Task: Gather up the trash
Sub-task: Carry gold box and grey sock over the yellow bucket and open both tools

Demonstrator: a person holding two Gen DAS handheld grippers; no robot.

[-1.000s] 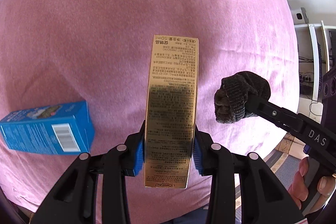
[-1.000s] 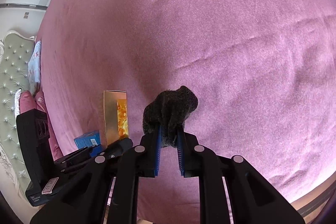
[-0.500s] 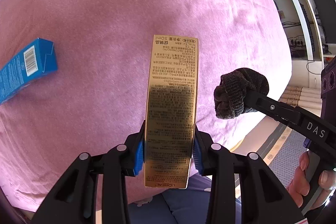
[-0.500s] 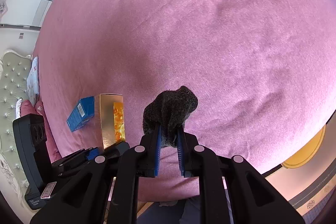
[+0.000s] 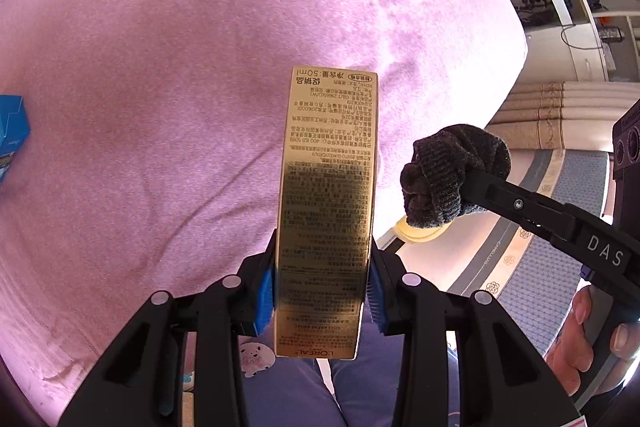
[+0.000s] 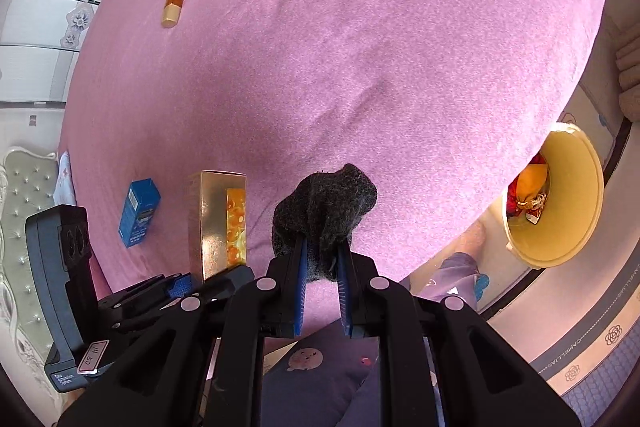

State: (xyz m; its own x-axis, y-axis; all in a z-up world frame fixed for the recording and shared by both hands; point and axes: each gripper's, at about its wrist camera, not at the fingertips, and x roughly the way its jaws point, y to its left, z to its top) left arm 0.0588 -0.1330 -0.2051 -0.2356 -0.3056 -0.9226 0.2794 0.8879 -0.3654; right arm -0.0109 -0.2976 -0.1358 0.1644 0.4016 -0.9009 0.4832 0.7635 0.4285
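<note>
My left gripper [image 5: 322, 287] is shut on a tall gold carton [image 5: 328, 195] and holds it above the pink bed's near edge. The carton also shows in the right wrist view [image 6: 218, 223]. My right gripper [image 6: 322, 283] is shut on a dark grey knitted sock [image 6: 326, 207], also seen in the left wrist view [image 5: 452, 175], to the right of the carton. A cream trash bin [image 6: 576, 227] with red and orange rubbish inside stands on the floor at the right, beside the bed.
A blue carton [image 6: 138, 213] lies on the pink bed [image 6: 360, 47] at the left. An orange bottle with a cream cap [image 6: 175, 1] lies far back. A patterned floor mat [image 5: 552, 227] runs alongside the bed. A person's legs in purple trousers [image 6: 456, 279] are below.
Both grippers have drawn back and swung right with their loads, from over the middle of the bed to its near edge. The trash bin and the floor have come into view.
</note>
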